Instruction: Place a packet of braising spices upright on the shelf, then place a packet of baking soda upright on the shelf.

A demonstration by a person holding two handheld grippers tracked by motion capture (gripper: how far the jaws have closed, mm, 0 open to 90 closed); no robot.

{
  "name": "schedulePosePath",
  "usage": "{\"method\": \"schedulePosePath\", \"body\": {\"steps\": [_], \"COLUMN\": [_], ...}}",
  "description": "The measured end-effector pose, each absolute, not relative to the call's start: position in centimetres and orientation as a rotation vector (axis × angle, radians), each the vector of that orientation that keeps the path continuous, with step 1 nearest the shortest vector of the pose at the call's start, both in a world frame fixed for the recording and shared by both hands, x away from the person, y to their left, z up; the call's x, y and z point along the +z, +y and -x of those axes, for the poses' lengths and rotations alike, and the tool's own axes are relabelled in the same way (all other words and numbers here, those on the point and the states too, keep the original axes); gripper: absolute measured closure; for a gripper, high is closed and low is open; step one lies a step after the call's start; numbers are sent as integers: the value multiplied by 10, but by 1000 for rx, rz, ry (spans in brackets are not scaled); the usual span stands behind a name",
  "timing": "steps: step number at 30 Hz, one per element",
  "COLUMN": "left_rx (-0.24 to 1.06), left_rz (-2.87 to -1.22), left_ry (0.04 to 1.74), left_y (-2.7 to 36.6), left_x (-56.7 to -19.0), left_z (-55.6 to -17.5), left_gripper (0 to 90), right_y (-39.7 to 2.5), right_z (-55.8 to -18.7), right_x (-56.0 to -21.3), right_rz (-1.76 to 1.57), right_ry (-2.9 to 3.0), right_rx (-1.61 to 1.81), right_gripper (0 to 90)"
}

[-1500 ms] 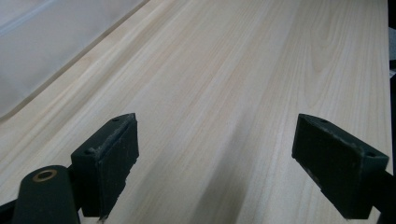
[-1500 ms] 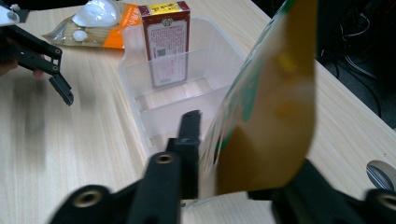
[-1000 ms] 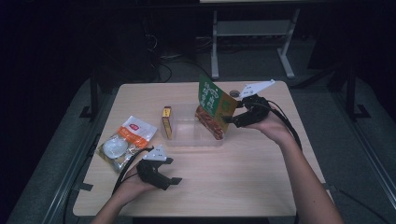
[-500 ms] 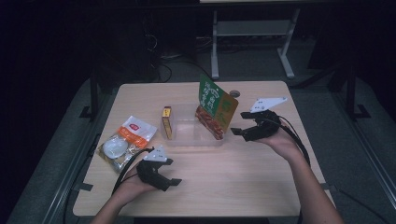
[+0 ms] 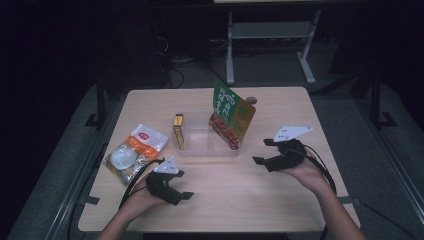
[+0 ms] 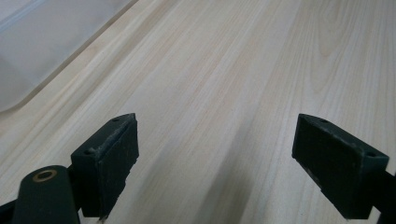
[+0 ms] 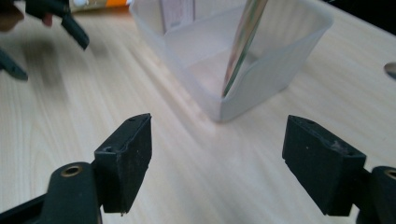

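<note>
On the pale wooden tabletop (image 5: 280,200) a clear bin (image 5: 202,146) holds a green snack bag (image 5: 231,116), leaning at its right end, and a yellow box (image 5: 178,131) at its left. The right gripper (image 5: 261,151), jaws wide and empty, has drawn back from the bag to just right of the bin; the left gripper (image 5: 186,196), also wide and empty, rests nearer the person, with a white-and-orange packet (image 5: 134,150) left of the bin.

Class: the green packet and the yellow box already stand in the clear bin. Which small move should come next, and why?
Probably the left gripper, open and empty, should swing toward the orange-and-white packet lying outside the clear bin; it is the nearer gripper.
</note>
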State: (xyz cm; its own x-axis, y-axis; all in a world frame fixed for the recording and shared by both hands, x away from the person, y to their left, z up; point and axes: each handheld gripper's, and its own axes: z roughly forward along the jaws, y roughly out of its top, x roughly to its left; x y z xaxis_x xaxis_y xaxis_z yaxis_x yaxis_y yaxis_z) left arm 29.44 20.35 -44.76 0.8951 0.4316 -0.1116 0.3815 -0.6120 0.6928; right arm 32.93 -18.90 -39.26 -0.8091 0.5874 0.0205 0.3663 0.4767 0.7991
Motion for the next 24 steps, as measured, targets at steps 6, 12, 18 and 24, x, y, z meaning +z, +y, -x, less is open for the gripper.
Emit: {"method": "schedulePosePath", "body": {"steps": [6, 12, 18, 24], "left_rx": [95, 104, 123, 179], "left_rz": [-2311, -2307, -2310, -2323], "left_ry": [574, 598, 620, 661], "left_y": [206, 212, 223, 241], "left_x": [-445, -438, -429, -421], "left_z": [-293, -290, -286, -292], "left_gripper": [140, 140, 143, 144], "right_y": [-193, -199, -200, -194], "right_z": [-311, -295, -292, -293], "right_x": [-410, -423, -434, -439], "right_rz": [-833, -848, -862, -861], "right_ry": [2503, 2509, 2540, 2557], "right_rx": [1211, 1223, 1208, 1205], "right_gripper": [215, 211, 204, 187]}}
